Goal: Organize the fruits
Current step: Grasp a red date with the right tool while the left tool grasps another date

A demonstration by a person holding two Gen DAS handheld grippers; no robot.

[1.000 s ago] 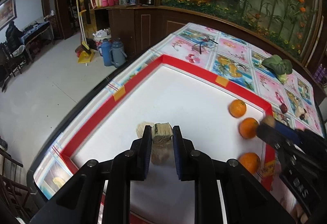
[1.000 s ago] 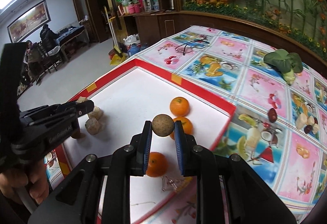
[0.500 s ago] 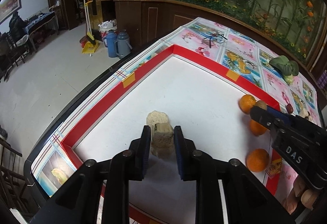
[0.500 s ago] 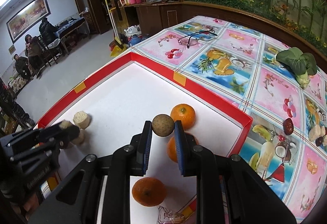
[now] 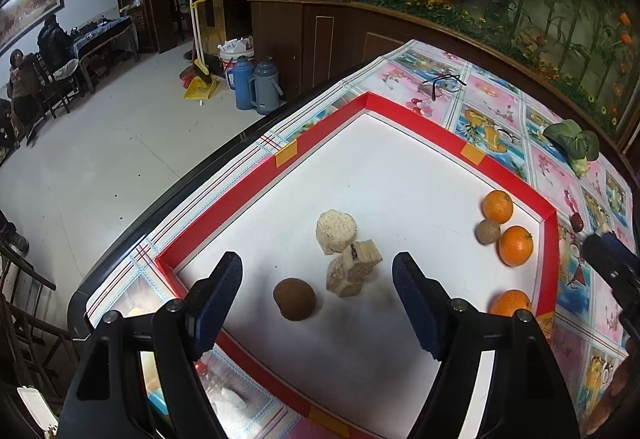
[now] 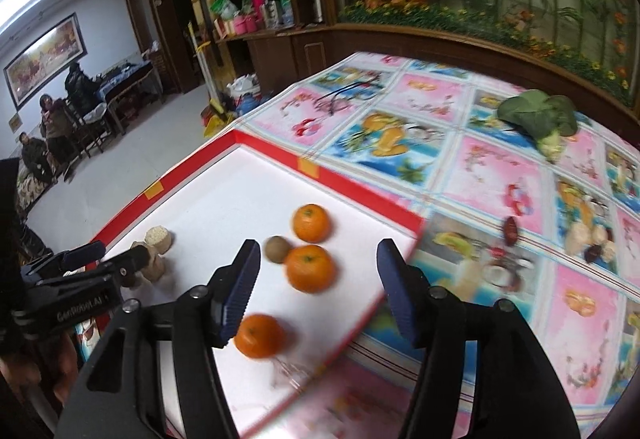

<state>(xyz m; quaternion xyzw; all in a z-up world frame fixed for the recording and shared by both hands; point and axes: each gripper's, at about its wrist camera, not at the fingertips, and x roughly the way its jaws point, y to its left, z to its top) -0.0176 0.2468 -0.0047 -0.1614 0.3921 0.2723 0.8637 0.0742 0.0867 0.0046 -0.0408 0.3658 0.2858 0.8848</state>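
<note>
Fruits [image 5: 515, 245] loose — both grippers [image 5: 318, 279] agape

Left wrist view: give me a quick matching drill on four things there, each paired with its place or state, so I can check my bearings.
Things:
1. left gripper
2. dark brown round fruit
3. small tan round fruit
4. leafy green vegetable

Places or states:
A. on the patterned tablecloth, outside the red-bordered white mat
B. open, nothing between its fingers
C. touching two oranges near the mat's right edge
D. beside the beige cut chunks, near the left finger

Pairs: 1-B, 2-D, 3-C, 4-A
</note>
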